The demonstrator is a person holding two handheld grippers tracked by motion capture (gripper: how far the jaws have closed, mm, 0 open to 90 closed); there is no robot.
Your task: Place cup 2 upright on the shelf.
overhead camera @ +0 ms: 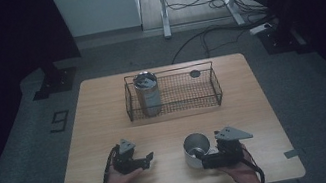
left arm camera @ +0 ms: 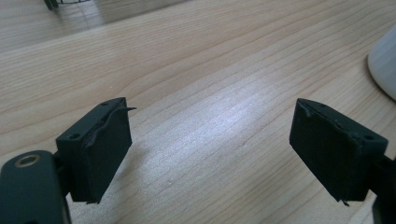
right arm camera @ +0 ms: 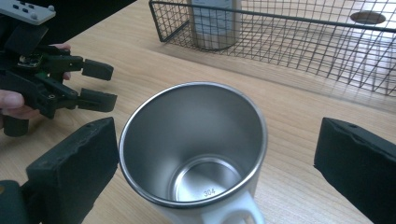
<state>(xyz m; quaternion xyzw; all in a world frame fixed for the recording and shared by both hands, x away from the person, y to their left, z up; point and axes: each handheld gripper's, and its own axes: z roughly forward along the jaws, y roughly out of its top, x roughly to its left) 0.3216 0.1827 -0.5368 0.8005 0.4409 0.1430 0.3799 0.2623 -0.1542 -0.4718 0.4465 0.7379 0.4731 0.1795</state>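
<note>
The steel mug (right arm camera: 194,149) stands upright on the bench (overhead camera: 107,132), near its front edge and just right of the middle, with its white handle turned toward the right gripper (overhead camera: 209,157). In the right gripper view that gripper's fingers (right arm camera: 74,168) are spread wide on either side of the mug; one finger sits just beside the rim and the other stands well off, so nothing is pinched yet. The left gripper (overhead camera: 148,158) rests low over the bench to the mug's left, its fingers (left arm camera: 100,149) also spread and empty.

The likely trouble is an off-centre close. If the near finger meets the mug first, it could push the mug sideways or tip it. The smooth, tapered steel wall could also slip out of a light squeeze. Farther back, the wire basket (overhead camera: 210,80) already holds a tall can (overhead camera: 147,94), so a carried mug could catch the basket's rim.
</note>
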